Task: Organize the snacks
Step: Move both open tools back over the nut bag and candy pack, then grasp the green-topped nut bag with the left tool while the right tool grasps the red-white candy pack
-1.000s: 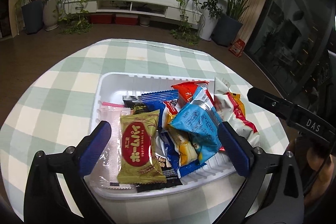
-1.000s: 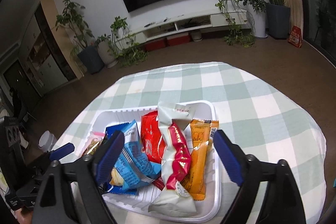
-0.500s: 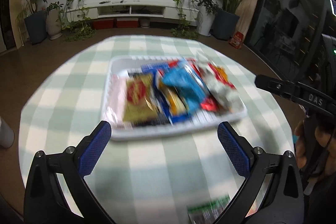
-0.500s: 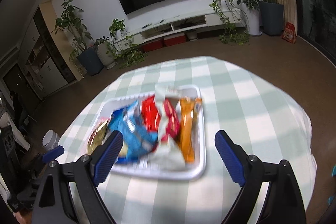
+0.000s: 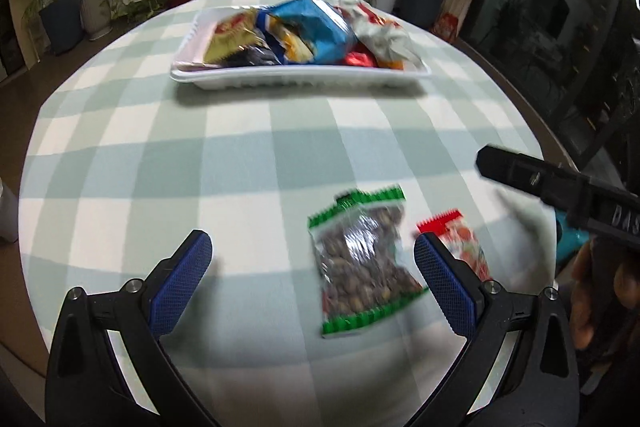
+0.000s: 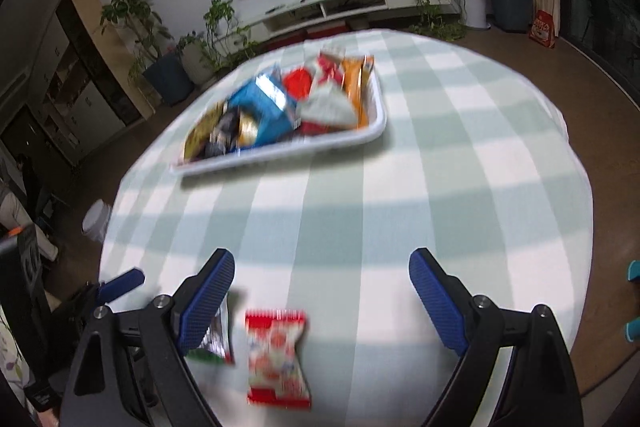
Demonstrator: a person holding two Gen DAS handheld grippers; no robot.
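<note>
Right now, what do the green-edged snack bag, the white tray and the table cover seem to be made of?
Green-edged snack bag: likely clear glossy plastic film; glare streaks, brown contents show through. White tray: probably thin matte foam or plastic; ribbed wall, rolled rim. Table cover: seemingly soft woven cloth, matte green-white check; motion blur hides any weave.

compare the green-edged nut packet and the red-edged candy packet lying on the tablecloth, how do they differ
The clear green-edged nut packet shows dark brown nuts; the red-edged candy packet has a white middle printed with red.
The nut packet looks larger than the candy packet.
The nut packet lies between the left tongs; the candy packet lies between the right tongs.
Both lie flat on the checked tablecloth, outside the white tray.
</note>
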